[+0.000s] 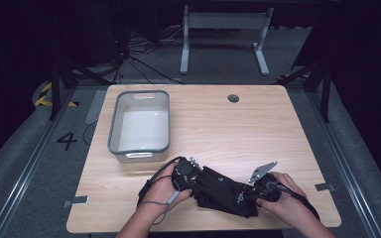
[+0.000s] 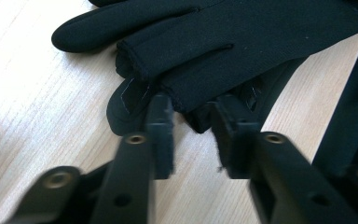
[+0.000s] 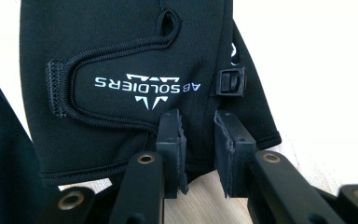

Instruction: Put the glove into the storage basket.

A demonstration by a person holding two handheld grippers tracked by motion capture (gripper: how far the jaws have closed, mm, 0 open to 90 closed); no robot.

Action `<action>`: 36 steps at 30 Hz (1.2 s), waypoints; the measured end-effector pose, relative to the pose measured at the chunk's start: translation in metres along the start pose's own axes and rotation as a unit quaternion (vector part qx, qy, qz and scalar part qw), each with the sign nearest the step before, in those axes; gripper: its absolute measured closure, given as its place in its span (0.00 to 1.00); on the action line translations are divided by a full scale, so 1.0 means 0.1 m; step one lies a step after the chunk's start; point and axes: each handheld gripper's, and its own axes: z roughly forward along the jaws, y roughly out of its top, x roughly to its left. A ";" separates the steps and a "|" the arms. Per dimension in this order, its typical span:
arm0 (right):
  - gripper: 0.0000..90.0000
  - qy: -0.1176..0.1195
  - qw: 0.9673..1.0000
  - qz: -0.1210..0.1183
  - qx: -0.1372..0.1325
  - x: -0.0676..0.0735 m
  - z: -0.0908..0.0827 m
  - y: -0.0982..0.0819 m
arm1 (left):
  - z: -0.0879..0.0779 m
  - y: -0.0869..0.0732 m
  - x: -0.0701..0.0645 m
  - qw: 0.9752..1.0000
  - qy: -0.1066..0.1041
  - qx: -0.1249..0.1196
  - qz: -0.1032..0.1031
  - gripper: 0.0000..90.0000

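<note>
**Black gloves lying between two hand-held grippers at the near edge of the table**

The black gloves are lying stacked on the table, close to its near edge and right of its middle, fingers pointing toward the left hand-held gripper and cuffs toward the right hand-held gripper. Bare wood is lying open beyond them toward the far edge and out to the right edge; the grey bin is standing well apart at the far left, just beyond the left hand.

In the right gripper view the upper glove's cuff strap is showing white lettering, upside down, reading "AB SOLDIERS" above a pointed emblem; a small black clip is sitting at the cuff's side.

In the left gripper view the jaws are standing part-way closed at the glove fingertips, the pads meeting the fabric edge with a gap remaining between them; whether they are pinching cloth cannot be told. In the right gripper view the jaws are likewise part-way closed over the cuff hem, a strip of cloth lying between the pads; a firm grip cannot be told.
</note>
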 end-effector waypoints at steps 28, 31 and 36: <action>0.97 -0.072 0.995 -0.034 -0.066 -0.02 -0.46 0.13 | -0.37 0.01 -0.33 0.996 0.053 -0.030 0.065 0.99; 0.97 -0.080 0.994 -0.042 -0.067 -0.04 -0.48 0.15 | -0.37 0.02 -0.40 0.996 0.049 -0.022 0.073 0.99; 0.97 -0.085 0.993 -0.046 -0.067 -0.07 -0.45 0.17 | -0.36 0.02 -0.46 0.995 0.045 -0.010 0.083 0.99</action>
